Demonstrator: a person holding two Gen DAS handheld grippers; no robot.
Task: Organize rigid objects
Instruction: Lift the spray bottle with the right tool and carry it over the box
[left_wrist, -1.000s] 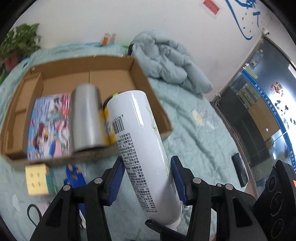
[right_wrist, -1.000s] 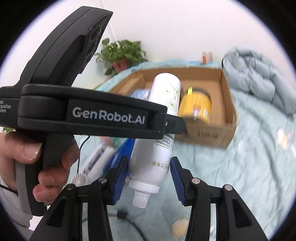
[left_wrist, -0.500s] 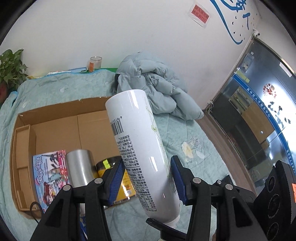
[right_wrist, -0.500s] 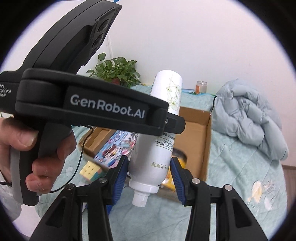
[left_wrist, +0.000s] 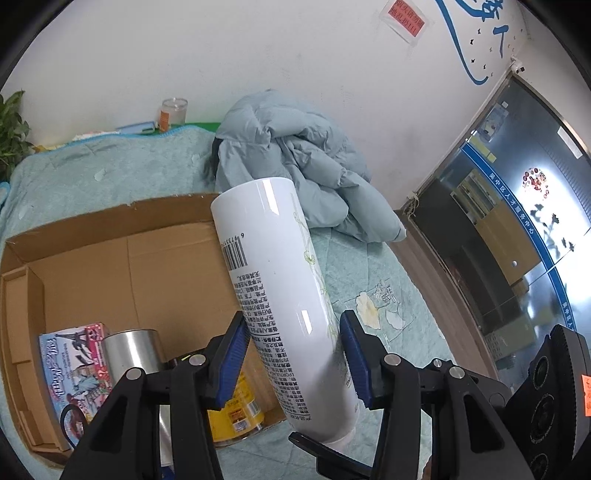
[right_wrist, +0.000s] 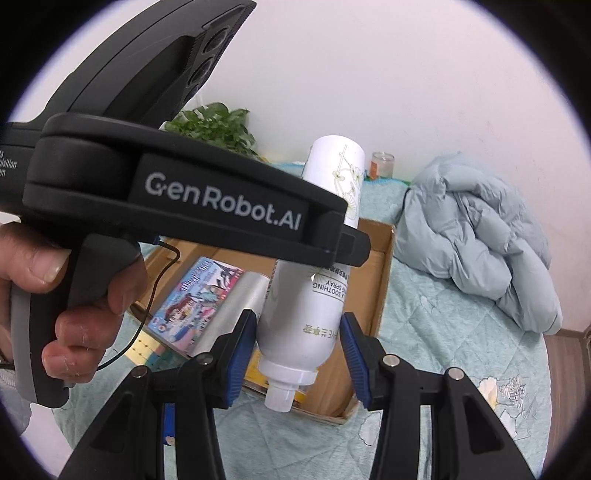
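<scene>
Left tool (left_wrist: 291, 354) and right tool (right_wrist: 297, 350) both clamped on white spray bottle (left_wrist: 280, 295), nozzle end nearest the right. Raised since a second ago, now held above the bed; placement judged pending. Cardboard box (left_wrist: 110, 258) below: picture box (left_wrist: 74, 358), silver cylinder (left_wrist: 129, 350), yellow jar (left_wrist: 236, 413).

A bed (left_wrist: 376, 280) covered in teal quilting is seen, with a cardboard box (left_wrist: 110, 236) and a jacket (left_wrist: 295, 155) lying toward its far edge.
</scene>
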